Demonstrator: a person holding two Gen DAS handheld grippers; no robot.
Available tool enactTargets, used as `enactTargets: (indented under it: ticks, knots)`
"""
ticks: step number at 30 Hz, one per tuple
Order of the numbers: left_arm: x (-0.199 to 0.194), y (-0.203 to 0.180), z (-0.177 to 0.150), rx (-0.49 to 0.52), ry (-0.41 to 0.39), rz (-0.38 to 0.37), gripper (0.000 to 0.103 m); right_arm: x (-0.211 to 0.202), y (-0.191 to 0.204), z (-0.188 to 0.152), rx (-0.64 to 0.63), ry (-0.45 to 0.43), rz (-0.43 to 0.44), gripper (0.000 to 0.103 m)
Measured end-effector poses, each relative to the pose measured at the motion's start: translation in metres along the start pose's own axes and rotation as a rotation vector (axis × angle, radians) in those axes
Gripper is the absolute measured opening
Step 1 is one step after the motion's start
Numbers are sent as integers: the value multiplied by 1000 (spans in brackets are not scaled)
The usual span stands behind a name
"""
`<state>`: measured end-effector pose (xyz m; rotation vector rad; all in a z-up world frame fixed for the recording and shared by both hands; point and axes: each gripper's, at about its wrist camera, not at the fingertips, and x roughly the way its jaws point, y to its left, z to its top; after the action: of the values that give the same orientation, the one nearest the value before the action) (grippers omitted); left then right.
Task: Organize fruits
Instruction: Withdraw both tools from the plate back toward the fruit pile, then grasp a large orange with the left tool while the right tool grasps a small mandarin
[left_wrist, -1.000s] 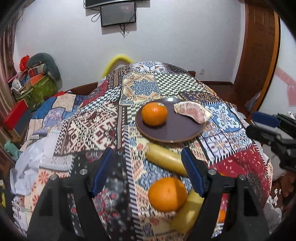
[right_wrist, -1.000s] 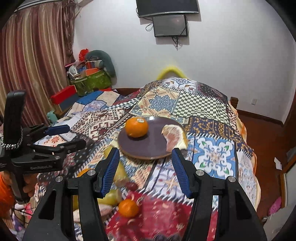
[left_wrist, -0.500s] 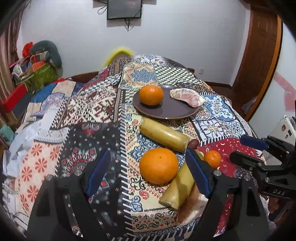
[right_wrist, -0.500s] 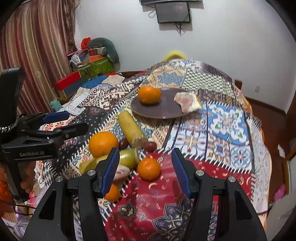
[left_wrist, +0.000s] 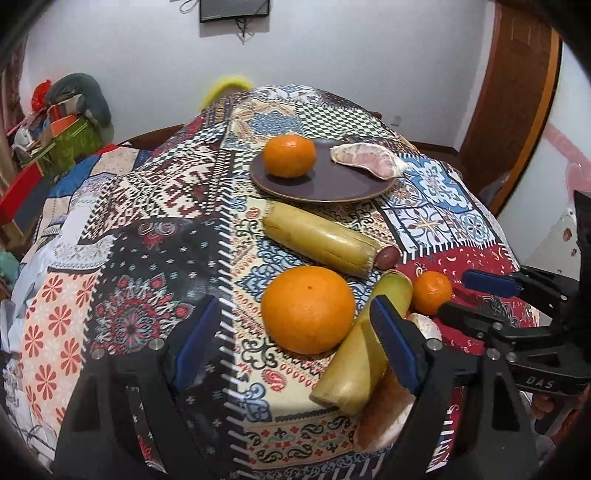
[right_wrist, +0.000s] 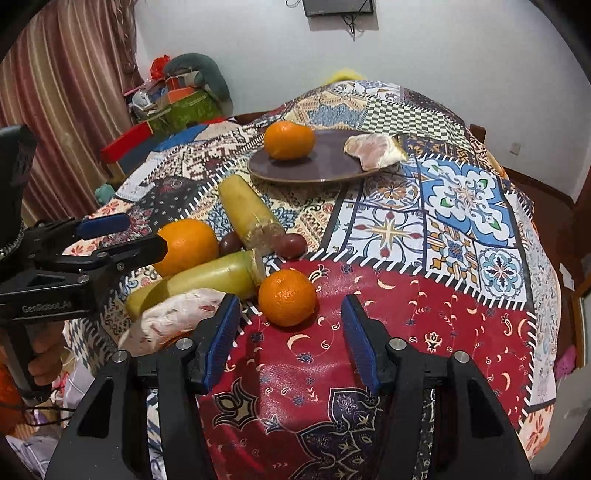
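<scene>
Both claws hang over the near edge of the tabletop, spread wide and holding nothing. The left claw has the big orange roughly between its fingers; the right claw is lined up on the small orange just ahead of it. The plate farther back already carries 1 orange and a peeled segment, so I'd judge this as the approach to the next pick. Each claw needs to drop around its fruit and close gently, since round fruit rolls. 2 yellowish sticks and 2 dark round fruits crowd close. A pale segment near the edge is half hidden behind a finger.
</scene>
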<state>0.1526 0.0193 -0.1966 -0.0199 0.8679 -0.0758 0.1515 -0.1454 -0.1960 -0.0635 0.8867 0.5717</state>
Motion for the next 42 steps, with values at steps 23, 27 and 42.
enactTargets:
  ticks: [23, 27, 42]
  knots:
    - [40, 4, 6, -61, 87, -51, 66, 24, 2, 2, -24, 44, 18, 37]
    - [39, 3, 6, -55, 82, -45, 65, 25, 3, 4, -27, 37, 14, 35]
    - [15, 6, 19, -37, 28, -29, 64, 1, -8, 12, 11, -39, 9, 35]
